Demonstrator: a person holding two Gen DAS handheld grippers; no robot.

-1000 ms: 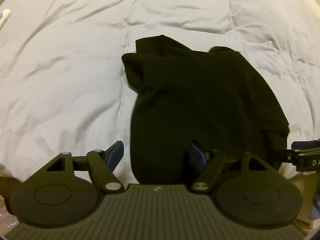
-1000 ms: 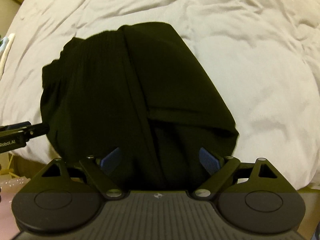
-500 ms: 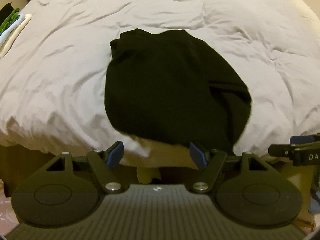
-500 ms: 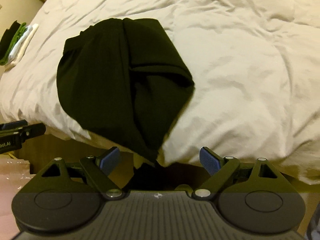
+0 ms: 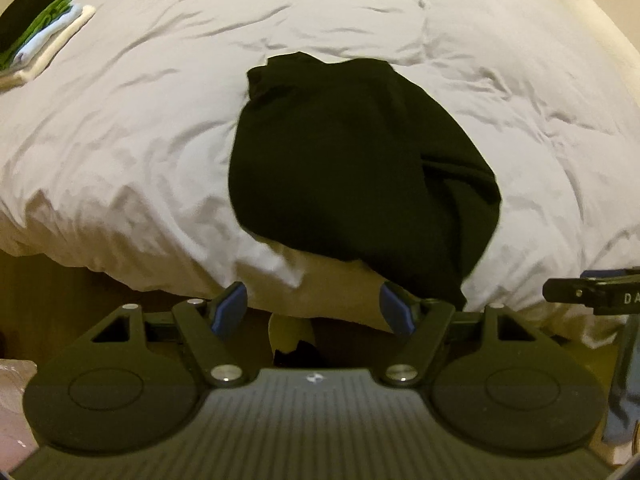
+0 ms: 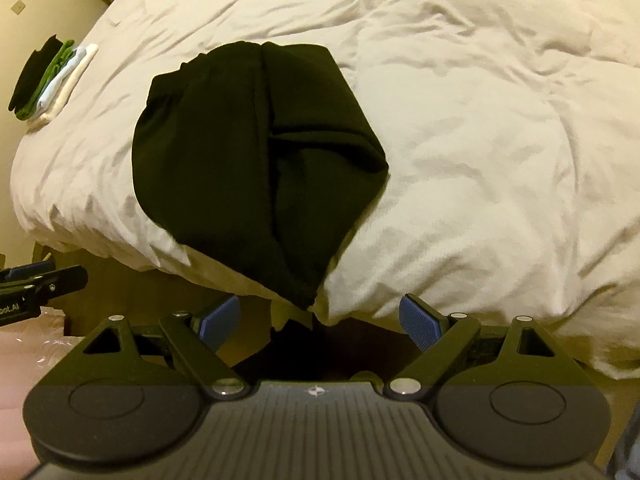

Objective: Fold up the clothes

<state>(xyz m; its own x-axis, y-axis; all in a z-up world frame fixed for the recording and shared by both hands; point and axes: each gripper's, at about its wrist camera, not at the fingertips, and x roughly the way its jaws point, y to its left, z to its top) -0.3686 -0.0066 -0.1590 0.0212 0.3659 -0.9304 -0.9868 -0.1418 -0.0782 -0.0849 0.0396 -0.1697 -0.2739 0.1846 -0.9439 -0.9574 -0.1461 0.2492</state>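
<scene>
A folded black garment point(image 5: 352, 168) lies on the white duvet point(image 5: 120, 140) near the bed's front edge, its lower corner hanging over the edge. It also shows in the right wrist view point(image 6: 256, 152). My left gripper point(image 5: 314, 312) is open and empty, off the bed, below the garment's front edge. My right gripper point(image 6: 320, 320) is open and empty, just below the garment's hanging corner. Each gripper's tip shows at the side of the other's view.
A stack of folded clothes point(image 5: 40, 40) in black, green, light blue and white lies at the bed's far left corner; it also shows in the right wrist view point(image 6: 52, 80). The duvet point(image 6: 500, 140) stretches wide to the right. The bed frame and floor lie below.
Both grippers have pulled back from the garment and off the bed. The garment now lies farther away, and the clothes stack has come into view.
</scene>
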